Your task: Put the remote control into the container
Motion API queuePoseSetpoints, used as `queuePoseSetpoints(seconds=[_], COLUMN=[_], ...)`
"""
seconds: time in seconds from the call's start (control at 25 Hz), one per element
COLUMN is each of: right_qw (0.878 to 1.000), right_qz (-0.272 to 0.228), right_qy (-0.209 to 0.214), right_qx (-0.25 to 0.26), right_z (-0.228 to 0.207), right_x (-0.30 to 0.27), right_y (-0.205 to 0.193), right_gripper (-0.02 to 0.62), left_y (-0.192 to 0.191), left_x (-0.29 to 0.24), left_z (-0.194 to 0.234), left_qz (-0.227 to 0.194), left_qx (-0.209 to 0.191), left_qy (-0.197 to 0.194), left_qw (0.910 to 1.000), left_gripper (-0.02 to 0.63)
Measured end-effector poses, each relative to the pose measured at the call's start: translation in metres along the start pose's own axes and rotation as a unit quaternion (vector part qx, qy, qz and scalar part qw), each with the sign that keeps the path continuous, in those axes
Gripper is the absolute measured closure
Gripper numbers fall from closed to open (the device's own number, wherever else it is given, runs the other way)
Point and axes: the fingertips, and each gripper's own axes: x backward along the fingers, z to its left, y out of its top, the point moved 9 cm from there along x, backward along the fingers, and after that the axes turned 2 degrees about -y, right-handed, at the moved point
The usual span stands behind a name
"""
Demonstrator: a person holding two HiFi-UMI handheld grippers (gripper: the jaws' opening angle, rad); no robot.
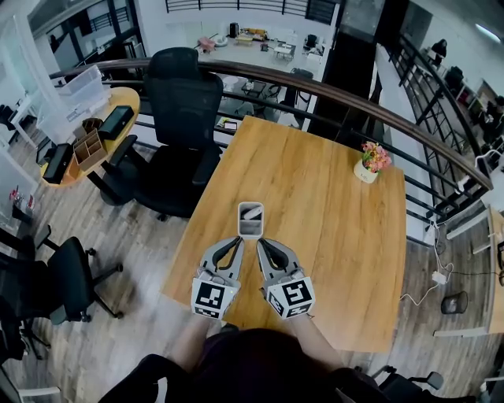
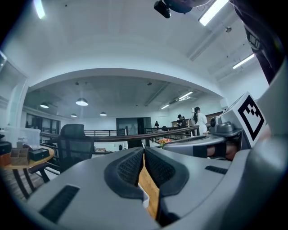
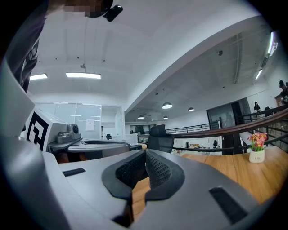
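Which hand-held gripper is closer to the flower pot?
Right. The flower pot stands ahead and to the right of the right hand-held gripper; the left hand-held gripper lies beside it on the far side.

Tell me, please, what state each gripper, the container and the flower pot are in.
Left gripper: shut, empty.
Right gripper: shut, empty.
Container: upright on the table, something grey inside.
Flower pot: upright, holding flowers.

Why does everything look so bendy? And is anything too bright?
Head view: the wide lens bends the railing into a bow; the light is even. Left gripper view: black corners, and a ceiling lamp glares white. Right gripper view: lines curve too, yet the flowers look sharp.
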Motion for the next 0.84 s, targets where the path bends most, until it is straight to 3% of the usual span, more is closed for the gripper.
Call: queuePoseSetpoints(seconds=[0.84], right_qw=[1.0], right_qz=[0.003], right_qy=[0.003], right_qx=[0.009], right_z=[0.0053], right_x=[-0.005], right_y=[-0.0023], right_gripper=[0.577], left_y=[-0.0033], left_x=[0.0021], left_z=[0.0068], left_qz=[0.0], left_qx=[0.009], left_qy=[0.001], left_qw=[1.0], left_gripper=[0.584])
